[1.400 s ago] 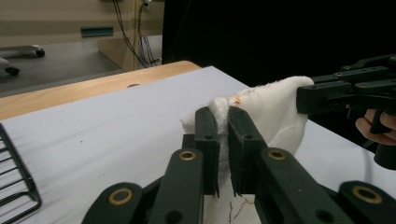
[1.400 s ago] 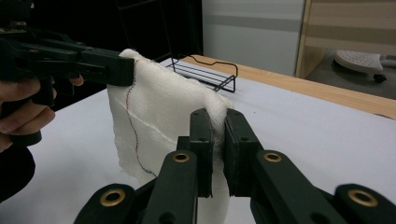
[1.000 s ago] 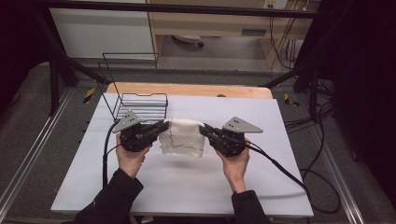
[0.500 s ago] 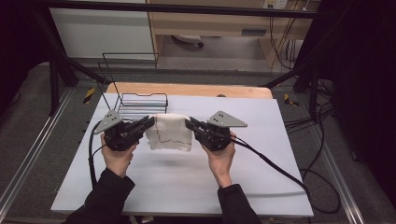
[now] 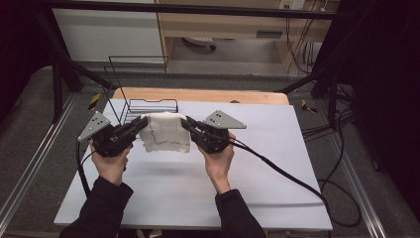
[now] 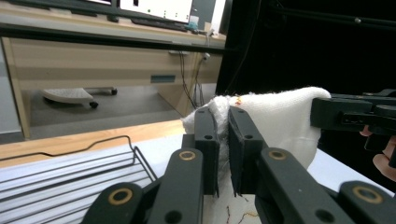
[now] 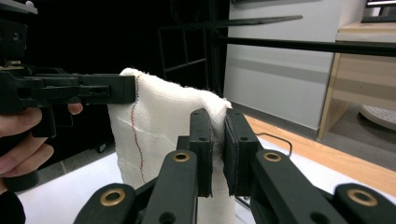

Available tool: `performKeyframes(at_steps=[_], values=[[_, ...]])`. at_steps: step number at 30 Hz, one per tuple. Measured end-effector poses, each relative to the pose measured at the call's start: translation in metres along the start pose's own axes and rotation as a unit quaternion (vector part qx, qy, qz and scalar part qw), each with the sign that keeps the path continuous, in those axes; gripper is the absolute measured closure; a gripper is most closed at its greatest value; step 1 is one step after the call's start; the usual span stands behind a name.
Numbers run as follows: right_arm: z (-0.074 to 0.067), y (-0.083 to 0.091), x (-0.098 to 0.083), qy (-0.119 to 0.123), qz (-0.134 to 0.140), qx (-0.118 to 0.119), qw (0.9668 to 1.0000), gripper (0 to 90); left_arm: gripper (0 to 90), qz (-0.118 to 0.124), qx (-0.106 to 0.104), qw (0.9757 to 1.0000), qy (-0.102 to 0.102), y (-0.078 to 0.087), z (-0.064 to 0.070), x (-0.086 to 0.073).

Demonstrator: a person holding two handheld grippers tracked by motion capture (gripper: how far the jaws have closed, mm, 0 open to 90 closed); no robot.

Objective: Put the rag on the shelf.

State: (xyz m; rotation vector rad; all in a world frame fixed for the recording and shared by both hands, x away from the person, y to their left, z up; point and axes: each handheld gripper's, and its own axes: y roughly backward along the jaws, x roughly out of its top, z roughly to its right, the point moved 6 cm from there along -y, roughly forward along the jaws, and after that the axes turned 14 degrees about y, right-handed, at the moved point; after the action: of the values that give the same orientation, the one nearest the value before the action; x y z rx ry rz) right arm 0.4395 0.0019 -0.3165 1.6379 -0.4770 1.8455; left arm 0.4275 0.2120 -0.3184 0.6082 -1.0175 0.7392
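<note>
A white cloth [image 5: 165, 132] hangs in the air above the white tabletop [image 5: 277, 163], stretched between the two grippers just in front of a black wire rack [image 5: 148, 105]. The left gripper [image 5: 134, 128] pinches the cloth's upper left corner, and the right gripper [image 5: 187, 124] pinches the upper right corner. In the left gripper view the jaws are pressed together on a bunched fold of the cloth [image 6: 280, 116], and the right gripper view shows the same: the jaws clamp a thick edge of the cloth [image 7: 159, 126], with a red stitched line running down its face.

The step in hand looks like carrying the cloth, held up by its top edge, toward the wire rack, probably to drape it over a bar or lay it inside. To do that well, both grips should stay firm and level with each other, so the top edge stays straight and the cloth hangs flat rather than twisted. The two hands ought to travel together at one pace; if one leads, the fabric will slacken or pull out of a jaw. The hanging lower edge should clear the rack's front wire [image 5: 153, 101] before the cloth is lowered, or it may snag and fold under.
</note>
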Motion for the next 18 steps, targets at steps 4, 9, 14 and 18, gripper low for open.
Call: performKeyframes(at_steps=[4, 9, 14, 18], values=[[-0.003, -0.010, 0.010, 0.005, 0.008, 0.000, 1.0000, 83.3, 82.6, 0.008, 0.007, 0.9999, -0.003, 0.004, -0.005, 0.008], [-0.005, -0.016, 0.018, 0.007, 0.015, 0.001, 0.9999, 83.2, 82.6, 0.018, 0.007, 0.9998, -0.003, 0.008, -0.010, 0.018], [-0.006, -0.024, 0.028, 0.011, 0.023, 0.001, 0.9997, 83.3, 82.5, 0.025, 0.010, 0.9996, -0.005, 0.012, -0.015, 0.027], [-0.007, -0.030, 0.038, 0.016, 0.030, -0.001, 0.9994, 83.3, 82.5, 0.033, 0.014, 0.9993, -0.006, 0.013, -0.018, 0.038]])
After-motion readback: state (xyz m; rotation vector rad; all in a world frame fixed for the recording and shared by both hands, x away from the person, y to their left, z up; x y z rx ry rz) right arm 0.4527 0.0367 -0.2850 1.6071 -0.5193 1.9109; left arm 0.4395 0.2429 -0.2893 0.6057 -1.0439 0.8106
